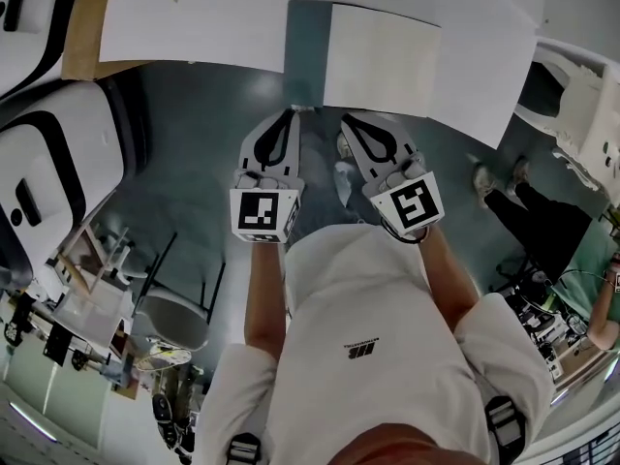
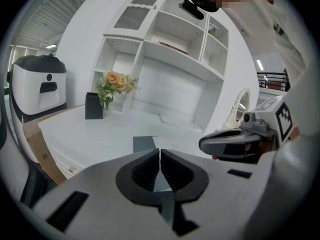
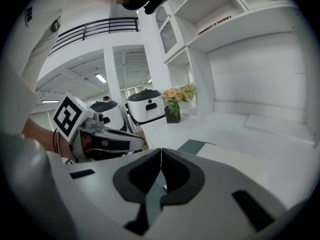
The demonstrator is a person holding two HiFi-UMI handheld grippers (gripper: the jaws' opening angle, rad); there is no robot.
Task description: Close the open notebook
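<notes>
Head view: notebook point(image 1: 381, 58) lies at the near edge of the white bench point(image 1: 194, 17). Cream page is face up, dark cover flap point(image 1: 303, 51) spread to its left. Reads as open, so closing is not started.

Left claw point(image 1: 289, 114) and right claw point(image 1: 347, 121) sit side by side near the bench's front edge, tips aimed at the notebook. Neither looks to be touching it.

Left gripper view: jaws pressed together, nothing between them, notebook ahead past the tips. Right gripper view: same, clenched and empty.

My read: zero progress, everything left. Get a claw to a free edge, swing that leaf over, press flat. Can't tell from here which leaf folds onto which.
</notes>
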